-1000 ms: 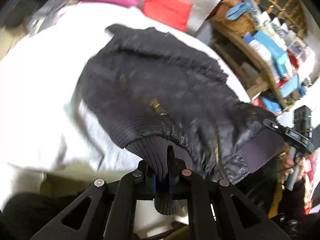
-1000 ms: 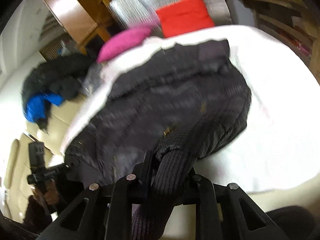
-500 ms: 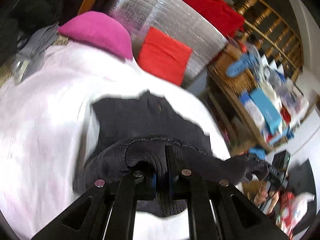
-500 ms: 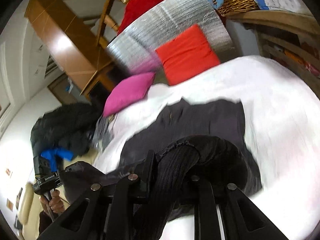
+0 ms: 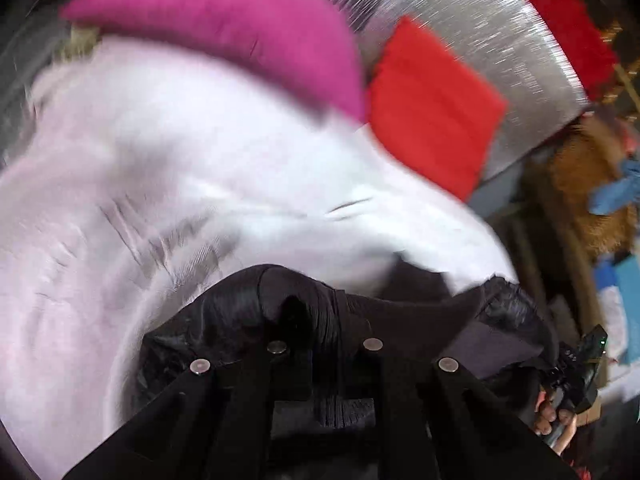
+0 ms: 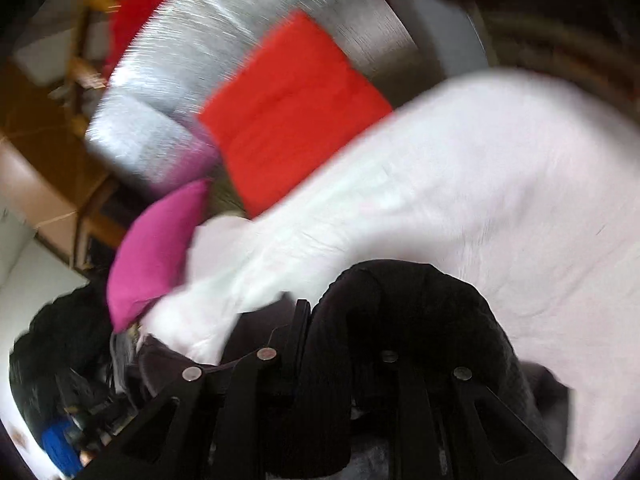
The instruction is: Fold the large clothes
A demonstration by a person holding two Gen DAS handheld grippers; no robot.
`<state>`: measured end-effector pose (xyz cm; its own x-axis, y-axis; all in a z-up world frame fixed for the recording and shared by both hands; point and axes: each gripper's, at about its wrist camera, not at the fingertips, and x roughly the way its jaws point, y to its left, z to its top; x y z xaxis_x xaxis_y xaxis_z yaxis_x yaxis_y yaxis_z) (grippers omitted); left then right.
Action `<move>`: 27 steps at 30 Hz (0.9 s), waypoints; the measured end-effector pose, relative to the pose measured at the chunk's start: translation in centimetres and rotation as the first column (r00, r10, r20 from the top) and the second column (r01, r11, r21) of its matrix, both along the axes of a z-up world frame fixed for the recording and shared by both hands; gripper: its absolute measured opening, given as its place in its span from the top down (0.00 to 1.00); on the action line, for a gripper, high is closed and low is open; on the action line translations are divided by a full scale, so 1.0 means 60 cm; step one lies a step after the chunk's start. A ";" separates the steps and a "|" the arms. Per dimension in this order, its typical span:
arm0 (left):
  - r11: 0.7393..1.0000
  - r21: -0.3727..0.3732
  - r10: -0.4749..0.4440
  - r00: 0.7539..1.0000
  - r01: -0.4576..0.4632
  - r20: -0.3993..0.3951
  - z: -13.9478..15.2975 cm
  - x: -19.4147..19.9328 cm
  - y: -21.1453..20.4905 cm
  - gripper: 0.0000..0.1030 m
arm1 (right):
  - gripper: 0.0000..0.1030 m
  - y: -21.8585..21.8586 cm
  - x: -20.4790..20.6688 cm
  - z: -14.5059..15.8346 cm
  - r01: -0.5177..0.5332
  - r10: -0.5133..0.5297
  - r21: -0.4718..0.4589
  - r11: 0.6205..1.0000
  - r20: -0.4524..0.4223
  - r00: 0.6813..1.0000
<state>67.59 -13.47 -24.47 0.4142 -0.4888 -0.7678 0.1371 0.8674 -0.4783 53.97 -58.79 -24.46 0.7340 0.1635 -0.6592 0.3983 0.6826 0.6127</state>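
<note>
Jacket (image 5: pixel 400 320) fabric, dark and quilted with ribbed knit trim, fills the bottom of both wrist views, bunched right at our fingers and lying over the near edge of the white sheet (image 5: pixel 160 184). Our left gripper (image 5: pixel 320 344) has its two fingers drawn close together, pinching a fold of the ribbed hem; the knit rises in a hump just ahead of the fingertips and a short flap of it hangs down between the finger bases. From that pinch the jacket stretches away to the right toward our right gripper (image 5: pixel 576 364), seen at the edge of the left view with a hand around its handle.

In the right wrist view our right gripper (image 6: pixel 344 352) is clamped on a thick roll of ribbed cuff (image 6: pixel 332 360), which runs lengthwise between the fingers and arches up and over the right-hand finger in a dark loop. Beyond that loop we see bare sheet.

Both views are heavily smeared. At the far end of the sheet lie a magenta pillow (image 5: pixel 240 28) and a red cushion (image 5: pixel 432 120), side by side, with a silver quilted panel (image 5: pixel 460 20) behind them.
</note>
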 end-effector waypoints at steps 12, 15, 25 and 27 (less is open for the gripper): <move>0.983 -0.159 0.119 0.979 -0.092 0.167 0.054 -0.054 0.048 0.10 | 0.41 -0.048 -0.040 -0.030 -0.020 -0.021 0.332 0.943 0.119 0.993; 0.978 -0.176 0.145 0.968 -0.109 0.206 0.105 -0.115 0.063 0.10 | 0.13 -0.039 -0.100 0.012 0.065 -0.136 0.326 0.943 0.199 0.971; 0.955 -0.081 0.297 0.910 -0.285 0.290 0.097 -0.370 0.074 0.10 | 0.12 0.069 -0.242 0.092 0.023 -0.016 -0.054 0.998 0.133 0.991; 0.951 0.004 0.293 0.908 -0.308 0.301 0.080 -0.369 0.058 0.10 | 0.12 0.099 -0.250 0.080 0.010 -0.002 -0.166 0.986 0.051 0.999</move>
